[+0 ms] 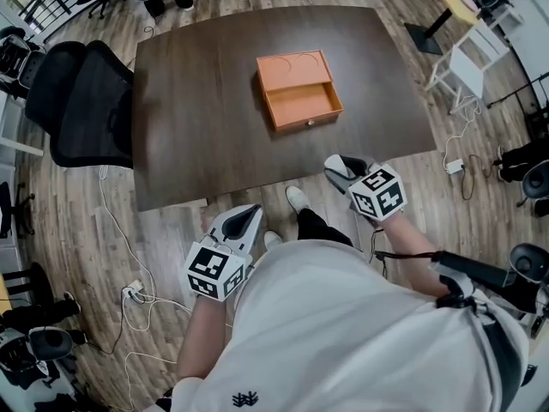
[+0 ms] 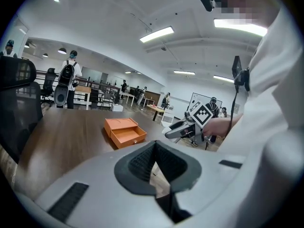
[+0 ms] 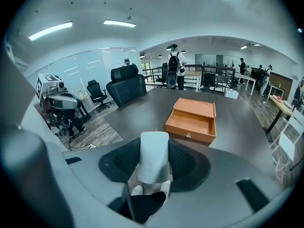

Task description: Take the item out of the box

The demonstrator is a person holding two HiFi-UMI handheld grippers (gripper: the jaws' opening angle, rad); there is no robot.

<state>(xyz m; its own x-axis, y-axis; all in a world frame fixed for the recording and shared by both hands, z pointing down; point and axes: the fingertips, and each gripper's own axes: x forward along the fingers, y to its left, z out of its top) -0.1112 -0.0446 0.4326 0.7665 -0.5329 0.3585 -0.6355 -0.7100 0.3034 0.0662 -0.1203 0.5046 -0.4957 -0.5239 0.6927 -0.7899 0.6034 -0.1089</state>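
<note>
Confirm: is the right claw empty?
No, the right claw is clamped on a pale folded item, held apart from the orange box, whose drawer stands open.

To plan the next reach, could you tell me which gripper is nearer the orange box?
Right. The right gripper, holding a white item, hangs off the table edge in front of the orange box; the left gripper is farther back and left.

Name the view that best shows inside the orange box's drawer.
The head view: it looks down into the open drawer, whose whole floor shows, bare. The right gripper view sees it from the front, its front wall hiding part. The left gripper view shows it small, low-angled.
</note>
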